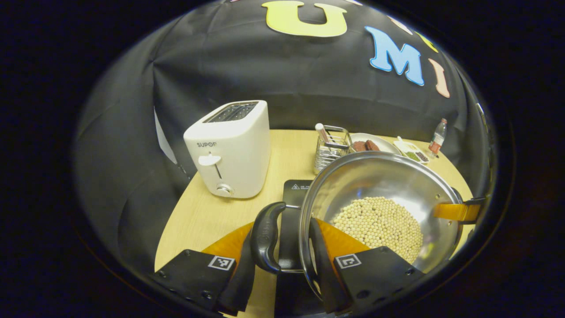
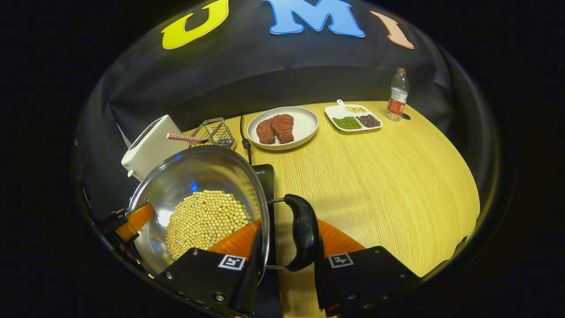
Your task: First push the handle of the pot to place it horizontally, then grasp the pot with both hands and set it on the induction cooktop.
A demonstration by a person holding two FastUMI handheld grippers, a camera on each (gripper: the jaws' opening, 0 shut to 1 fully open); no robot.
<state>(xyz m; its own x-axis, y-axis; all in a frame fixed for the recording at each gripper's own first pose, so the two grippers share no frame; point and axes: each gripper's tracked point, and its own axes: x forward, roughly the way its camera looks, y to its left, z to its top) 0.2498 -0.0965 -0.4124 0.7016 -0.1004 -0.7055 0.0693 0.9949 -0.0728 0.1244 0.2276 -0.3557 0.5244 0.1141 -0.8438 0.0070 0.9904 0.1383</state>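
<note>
A steel pot [image 1: 388,181] holding pale beans [image 1: 379,223] has a black loop handle on each side. My left gripper [image 1: 283,223] is shut on one handle [image 1: 266,236], one finger outside the handle and the other inside the pot wall. In the right gripper view the pot [image 2: 194,176] is at the left, and my right gripper [image 2: 289,221] is shut on the opposite handle [image 2: 302,232] the same way. The black induction cooktop [image 1: 298,187] lies just under the pot, with its corner [image 2: 265,172] beside the rim. Whether the pot rests on it I cannot tell.
A white toaster [image 1: 229,148] stands left of the cooktop. Behind the pot is a wire holder [image 1: 331,148]. A plate of meat [image 2: 282,127], a divided dish [image 2: 353,117] and a bottle [image 2: 398,95] sit at the back of the wooden table [image 2: 375,176]. A cord [image 2: 244,132] runs back.
</note>
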